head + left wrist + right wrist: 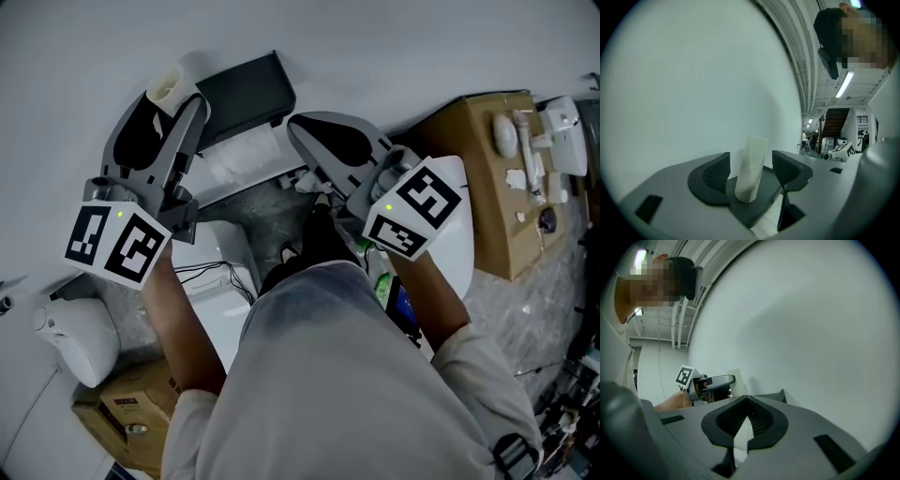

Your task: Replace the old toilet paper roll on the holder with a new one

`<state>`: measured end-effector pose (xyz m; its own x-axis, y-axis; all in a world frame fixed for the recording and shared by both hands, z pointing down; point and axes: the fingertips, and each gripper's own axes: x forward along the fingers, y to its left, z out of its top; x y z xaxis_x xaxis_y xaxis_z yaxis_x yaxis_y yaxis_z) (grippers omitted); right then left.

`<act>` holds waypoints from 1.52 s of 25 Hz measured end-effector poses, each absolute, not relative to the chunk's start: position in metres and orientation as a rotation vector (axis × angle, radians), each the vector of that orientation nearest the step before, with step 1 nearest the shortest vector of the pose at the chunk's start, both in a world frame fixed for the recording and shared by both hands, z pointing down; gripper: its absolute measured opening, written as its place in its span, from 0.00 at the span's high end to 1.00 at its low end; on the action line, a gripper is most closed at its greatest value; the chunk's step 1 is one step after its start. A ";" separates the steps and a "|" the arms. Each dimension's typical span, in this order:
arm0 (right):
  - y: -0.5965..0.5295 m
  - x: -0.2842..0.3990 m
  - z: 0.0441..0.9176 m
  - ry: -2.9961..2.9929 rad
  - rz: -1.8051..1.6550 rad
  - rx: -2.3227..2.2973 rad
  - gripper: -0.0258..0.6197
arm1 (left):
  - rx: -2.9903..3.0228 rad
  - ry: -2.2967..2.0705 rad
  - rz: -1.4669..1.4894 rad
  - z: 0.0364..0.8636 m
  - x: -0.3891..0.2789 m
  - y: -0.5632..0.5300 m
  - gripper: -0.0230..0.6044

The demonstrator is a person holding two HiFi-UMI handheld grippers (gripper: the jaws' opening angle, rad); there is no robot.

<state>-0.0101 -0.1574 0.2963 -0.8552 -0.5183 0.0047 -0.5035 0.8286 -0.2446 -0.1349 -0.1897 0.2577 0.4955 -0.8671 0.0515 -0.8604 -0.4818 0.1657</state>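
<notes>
A pale cardboard tube [172,82] stands at the tips of my left gripper [167,105], close to the white wall. In the left gripper view the tube [754,145] leans slightly on a dark flat surface [761,206] between the two pads, and neither pad presses on it. My left gripper [751,164] is open. The black holder [246,89] juts from the wall just right of it, with white paper [236,161] below. My right gripper [300,131] is shut and empty, right of the holder. The right gripper view shows its jaws [747,416] together and the tube [736,378] beyond.
An open cardboard box [483,183] with small white items stands at the right. A white rounded fixture [84,337] and another cardboard box [131,408] are at the lower left. A white case with cables [220,300] lies below the holder. The person's body fills the lower middle.
</notes>
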 end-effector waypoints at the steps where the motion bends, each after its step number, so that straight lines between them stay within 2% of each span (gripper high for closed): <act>1: -0.157 -0.010 0.296 2.944 -0.370 -0.821 0.93 | 2.565 -1.492 -0.072 0.257 -0.136 -0.189 0.52; 16: -0.150 -0.017 0.292 2.955 -0.314 -0.843 0.93 | 2.506 -1.522 -0.189 0.259 -0.151 -0.163 0.52; 21: -0.144 -0.020 0.291 2.953 -0.260 -0.887 0.93 | 2.480 -1.554 -0.238 0.264 -0.155 -0.150 0.66; 25: -0.138 -0.021 0.289 2.948 -0.204 -0.950 0.93 | 2.479 -1.637 -0.242 0.266 -0.158 -0.136 0.87; 27: -0.135 -0.019 0.288 2.947 -0.171 -0.983 0.93 | 2.474 -1.642 -0.270 0.269 -0.156 -0.131 0.95; 38: -0.106 -0.022 0.282 2.967 -0.118 -1.011 0.93 | 2.390 -1.680 -0.392 0.281 -0.142 -0.097 0.96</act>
